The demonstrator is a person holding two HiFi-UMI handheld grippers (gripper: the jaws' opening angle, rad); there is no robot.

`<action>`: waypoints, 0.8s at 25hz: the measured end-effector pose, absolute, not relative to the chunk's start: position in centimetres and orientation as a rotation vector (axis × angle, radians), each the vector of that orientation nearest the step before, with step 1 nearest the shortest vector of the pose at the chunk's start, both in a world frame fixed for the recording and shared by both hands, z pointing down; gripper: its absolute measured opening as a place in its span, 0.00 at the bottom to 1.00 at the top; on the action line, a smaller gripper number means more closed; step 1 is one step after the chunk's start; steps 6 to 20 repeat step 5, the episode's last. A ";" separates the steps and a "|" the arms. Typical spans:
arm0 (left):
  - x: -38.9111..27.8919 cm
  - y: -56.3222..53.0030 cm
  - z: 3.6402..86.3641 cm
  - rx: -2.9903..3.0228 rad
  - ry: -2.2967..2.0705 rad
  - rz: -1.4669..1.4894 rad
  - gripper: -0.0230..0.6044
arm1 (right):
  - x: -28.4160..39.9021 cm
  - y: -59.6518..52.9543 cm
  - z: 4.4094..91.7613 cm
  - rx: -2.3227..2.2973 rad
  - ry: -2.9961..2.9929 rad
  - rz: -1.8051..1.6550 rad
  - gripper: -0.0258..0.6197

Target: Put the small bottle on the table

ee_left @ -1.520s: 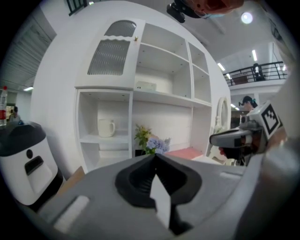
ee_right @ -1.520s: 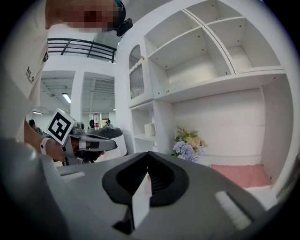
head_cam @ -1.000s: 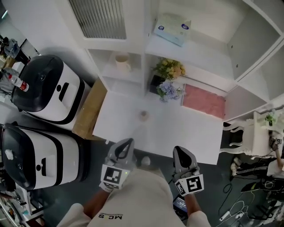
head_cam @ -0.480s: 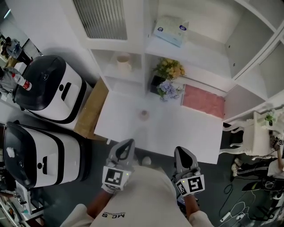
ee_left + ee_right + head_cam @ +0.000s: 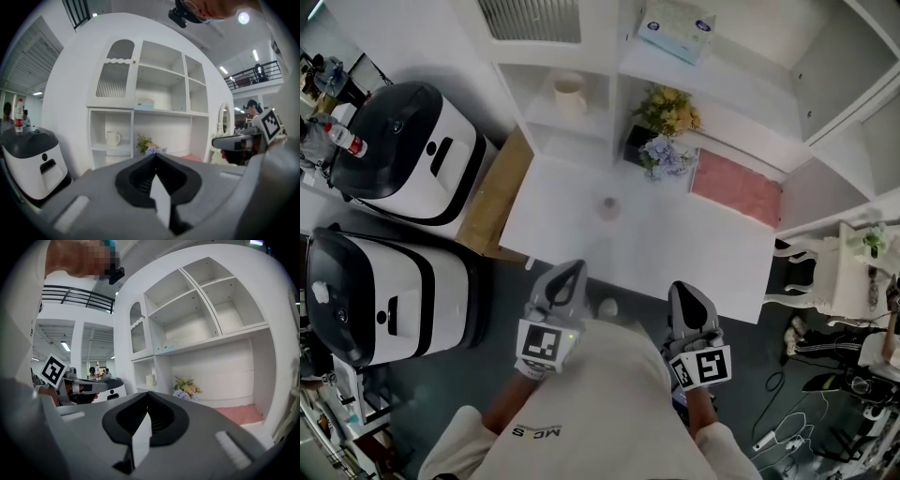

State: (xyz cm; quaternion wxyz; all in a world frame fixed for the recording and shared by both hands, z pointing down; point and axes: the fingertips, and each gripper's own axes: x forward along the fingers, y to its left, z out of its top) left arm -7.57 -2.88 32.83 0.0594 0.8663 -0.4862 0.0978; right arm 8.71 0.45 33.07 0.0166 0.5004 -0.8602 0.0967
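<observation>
**Both grippers shut and empty; bottle on the table**

Left gripper [image 5: 570, 274] and right gripper [image 5: 682, 292]: jaws pressed together, nothing between them. Both are held at the near edge of the white table [image 5: 694, 262]. Small bottle [image 5: 608, 207] stands upright on the tabletop, toward its far left part, well apart from both grippers. Flowers [image 5: 667, 117] and mug [image 5: 570, 92] sit in the shelf unit behind.

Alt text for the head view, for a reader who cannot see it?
From above, a person holds the left gripper and right gripper, both shut and empty, by the near edge of a white table. A small bottle sits on it, apart from both; white shelves behind hold a mug and flowers.
</observation>
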 end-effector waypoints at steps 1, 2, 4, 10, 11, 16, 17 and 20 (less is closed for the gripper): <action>-7.6 -3.0 32.8 2.629 -1.473 0.296 0.04 | 8.6 0.3 33.1 1.557 -2.678 0.294 0.04; -7.6 -3.2 32.8 2.633 -1.475 0.292 0.04 | 8.5 0.2 33.1 1.559 -2.680 0.287 0.04; -7.5 -3.7 32.8 2.639 -1.481 0.273 0.04 | 8.3 -0.1 33.3 1.560 -2.684 0.274 0.04; -7.5 -3.9 32.8 2.641 -1.484 0.263 0.04 | 8.3 -0.3 33.4 1.560 -2.686 0.268 0.04; -7.5 -3.9 32.8 2.641 -1.484 0.263 0.04 | 8.3 -0.3 33.4 1.560 -2.686 0.268 0.04; -7.5 -3.9 32.8 2.641 -1.484 0.263 0.04 | 8.3 -0.3 33.4 1.560 -2.686 0.268 0.04; -7.5 -3.9 32.8 2.641 -1.484 0.263 0.04 | 8.3 -0.3 33.4 1.560 -2.686 0.268 0.04; -7.5 -3.9 32.8 2.641 -1.484 0.263 0.04 | 8.3 -0.3 33.4 1.560 -2.686 0.268 0.04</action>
